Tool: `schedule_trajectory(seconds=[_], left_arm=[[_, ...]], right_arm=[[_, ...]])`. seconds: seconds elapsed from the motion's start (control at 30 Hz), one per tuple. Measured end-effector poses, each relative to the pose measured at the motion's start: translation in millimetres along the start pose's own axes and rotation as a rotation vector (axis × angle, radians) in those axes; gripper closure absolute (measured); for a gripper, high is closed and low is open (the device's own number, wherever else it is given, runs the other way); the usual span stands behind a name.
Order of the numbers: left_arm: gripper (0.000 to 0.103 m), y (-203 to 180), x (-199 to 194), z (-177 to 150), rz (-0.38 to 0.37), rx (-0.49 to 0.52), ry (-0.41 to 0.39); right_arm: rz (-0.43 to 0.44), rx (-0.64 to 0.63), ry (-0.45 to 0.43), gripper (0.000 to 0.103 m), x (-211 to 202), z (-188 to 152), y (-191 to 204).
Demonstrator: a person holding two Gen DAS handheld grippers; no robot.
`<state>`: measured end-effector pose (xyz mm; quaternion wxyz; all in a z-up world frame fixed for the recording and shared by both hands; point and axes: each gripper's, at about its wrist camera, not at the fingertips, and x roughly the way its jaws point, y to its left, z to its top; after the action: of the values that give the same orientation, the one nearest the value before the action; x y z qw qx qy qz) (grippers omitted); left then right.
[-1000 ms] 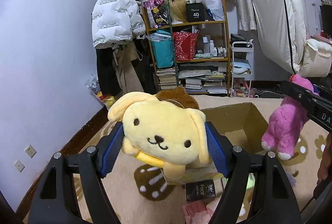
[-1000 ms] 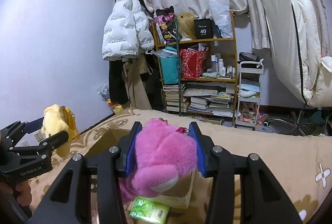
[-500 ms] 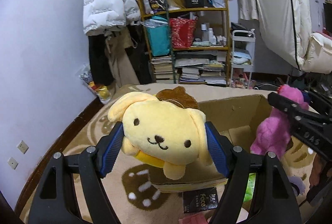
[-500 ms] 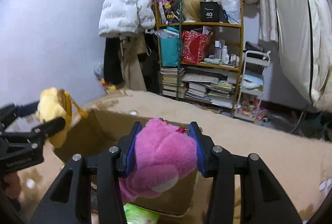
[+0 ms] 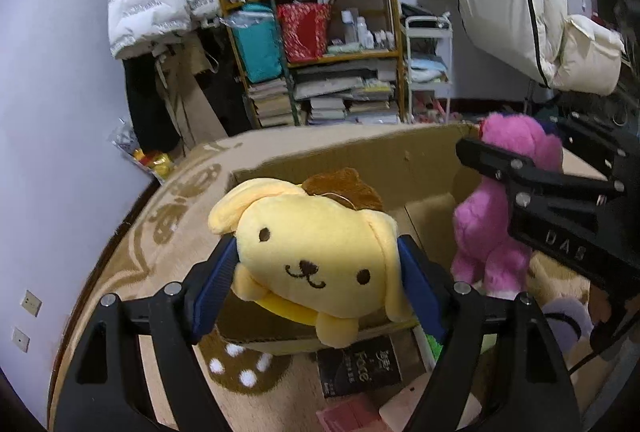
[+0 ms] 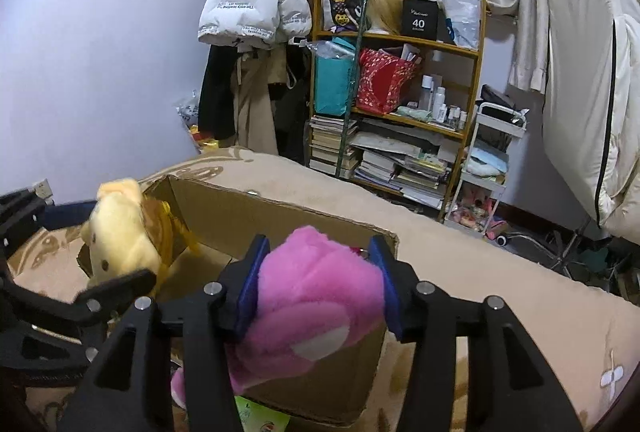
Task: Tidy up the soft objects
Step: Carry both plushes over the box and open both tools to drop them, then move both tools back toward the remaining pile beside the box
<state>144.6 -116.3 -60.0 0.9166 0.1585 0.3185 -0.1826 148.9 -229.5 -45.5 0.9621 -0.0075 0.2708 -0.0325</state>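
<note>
My left gripper (image 5: pixel 316 272) is shut on a yellow dog plush (image 5: pixel 316 252) with a brown cap, held over the near edge of an open cardboard box (image 5: pixel 360 156). My right gripper (image 6: pixel 316 280) is shut on a pink plush bear (image 6: pixel 312 304), held above the box's near right corner (image 6: pixel 280 208). In the left wrist view the pink bear (image 5: pixel 500 216) hangs at the right, over the box's right side. In the right wrist view the yellow plush (image 6: pixel 124 232) shows at the left, over the box's left edge.
The box sits on a beige patterned rug (image 6: pixel 500 292). A black packet (image 5: pixel 360 372), pink items and a green packet (image 6: pixel 260 416) lie beside the box. A cluttered wooden shelf (image 5: pixel 320 52), hanging coats (image 5: pixel 160 4) and a white trolley (image 6: pixel 488 160) stand behind.
Both grippers have moved forward and lower toward the box with their plushes. The box now looks larger and closer, and the two plushes are nearer each other.
</note>
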Motion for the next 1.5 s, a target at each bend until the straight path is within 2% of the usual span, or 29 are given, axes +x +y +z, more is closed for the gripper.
schedule_trajectory(seconds=[0.1, 0.2, 0.27, 0.4, 0.57, 0.7, 0.8, 1.1, 1.17, 1.33, 1.5], left_arm=[[0.022, 1.7, -1.2, -2.8, 0.01, -0.008, 0.003], [0.02, 5.6, -3.9, -3.3, 0.014, -0.023, 0.0], [0.015, 8.1, -5.2, -2.4, 0.011, -0.029, -0.005], [0.012, 11.1, -8.3, -2.9, 0.021, -0.046, -0.009], [0.005, 15.2, -12.5, -1.2, 0.027, -0.065, 0.008], [0.005, 19.1, -20.1, -1.8, 0.03, -0.081, 0.017], [0.005, 22.8, -28.5, -5.1, 0.06, -0.096, 0.022], [0.005, 39.9, -58.0, -14.8, 0.092, -0.165, 0.046], [0.005, 42.5, -63.9, -15.9, 0.102, -0.181, 0.073], [0.005, 49.5, -81.9, -22.8, 0.076, -0.239, 0.098], [0.005, 45.0, -99.9, -29.8, 0.069, -0.236, 0.096]], right_arm=[[0.021, 0.019, 0.008, 0.044, -0.8, -0.5, -4.3], [0.033, 0.032, 0.006, 0.035, -2.4, -1.9, -6.2], [0.042, 0.044, 0.006, 0.028, -2.5, -1.2, -7.2], [0.046, 0.058, 0.009, 0.024, -3.9, -2.2, -8.7], [0.074, 0.082, 0.005, 0.013, -9.2, -2.1, -9.6], [0.108, 0.089, 0.001, 0.011, -15.4, 0.4, -8.1], [0.122, 0.101, 0.001, 0.01, -19.1, 1.3, -7.0], [0.1, 0.13, 0.002, 0.01, -49.7, 0.5, -9.6], [0.094, 0.128, 0.006, 0.01, -58.5, -0.4, -10.8], [0.08, 0.132, 0.016, 0.01, -81.8, -3.2, -11.7], [0.083, 0.16, 0.021, 0.01, -100.6, -10.2, -12.3]])
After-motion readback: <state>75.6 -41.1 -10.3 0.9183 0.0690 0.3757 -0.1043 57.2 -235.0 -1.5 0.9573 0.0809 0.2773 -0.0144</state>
